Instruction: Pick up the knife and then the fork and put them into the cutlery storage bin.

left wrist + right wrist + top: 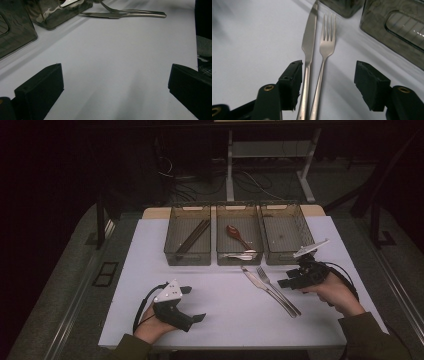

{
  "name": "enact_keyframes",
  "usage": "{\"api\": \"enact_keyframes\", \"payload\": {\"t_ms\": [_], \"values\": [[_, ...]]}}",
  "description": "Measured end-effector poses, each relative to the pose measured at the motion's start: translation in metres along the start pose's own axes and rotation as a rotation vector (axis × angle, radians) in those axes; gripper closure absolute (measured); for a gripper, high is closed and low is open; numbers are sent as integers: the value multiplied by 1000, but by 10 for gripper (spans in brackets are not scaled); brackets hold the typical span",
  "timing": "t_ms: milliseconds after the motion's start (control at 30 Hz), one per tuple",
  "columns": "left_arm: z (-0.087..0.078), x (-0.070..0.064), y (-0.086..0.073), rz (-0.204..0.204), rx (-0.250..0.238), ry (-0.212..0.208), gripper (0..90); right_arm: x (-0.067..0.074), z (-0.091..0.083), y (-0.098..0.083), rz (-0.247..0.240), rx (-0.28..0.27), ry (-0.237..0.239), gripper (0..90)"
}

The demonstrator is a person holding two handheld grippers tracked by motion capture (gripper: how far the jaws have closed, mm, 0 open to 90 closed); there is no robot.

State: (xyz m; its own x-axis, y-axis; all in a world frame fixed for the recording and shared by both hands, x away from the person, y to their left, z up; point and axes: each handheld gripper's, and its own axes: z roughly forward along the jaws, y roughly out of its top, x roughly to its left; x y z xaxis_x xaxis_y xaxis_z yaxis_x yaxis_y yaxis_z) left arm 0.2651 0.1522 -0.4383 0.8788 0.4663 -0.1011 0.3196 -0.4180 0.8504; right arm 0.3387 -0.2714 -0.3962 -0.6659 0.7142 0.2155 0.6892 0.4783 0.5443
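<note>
A steel knife [251,276] and a steel fork [268,282] lie side by side on the white table [220,315], right of centre, handles toward the person. My right gripper [288,277] is at their right, low over the table. In the right gripper view the knife [310,37] and fork [327,42] run up between its open jaws [328,85]; the knife handle lies close by the left pad, and neither pad presses on them. My left gripper [194,304] rests at the front left, jaws wide open [115,87] over bare table, with the knife [105,15] and fork [135,11] far ahead.
Three clear grey bins stand in a row at the back. The left bin [187,256] holds dark chopsticks [192,237]. The middle bin [239,261] holds a brown spoon [235,234] and a metal spoon [242,255]. The right bin [287,256] looks empty.
</note>
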Motion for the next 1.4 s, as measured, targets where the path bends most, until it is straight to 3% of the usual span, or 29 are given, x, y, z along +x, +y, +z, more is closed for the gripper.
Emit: {"api": "enact_keyframes", "payload": {"t_ms": [400, 867, 1400], "values": [[0, 0, 0, 1, 0, -2, 0, 5, 11, 9, -10, 95, -15, 503], [0, 0, 0, 2, 2, -1, 0, 10, 28, 9, -37, 197, -39, 680], [0, 0, 0, 3, 3, -2, 0, 16, 42, 12, -62, 278, -71, 727]]}}
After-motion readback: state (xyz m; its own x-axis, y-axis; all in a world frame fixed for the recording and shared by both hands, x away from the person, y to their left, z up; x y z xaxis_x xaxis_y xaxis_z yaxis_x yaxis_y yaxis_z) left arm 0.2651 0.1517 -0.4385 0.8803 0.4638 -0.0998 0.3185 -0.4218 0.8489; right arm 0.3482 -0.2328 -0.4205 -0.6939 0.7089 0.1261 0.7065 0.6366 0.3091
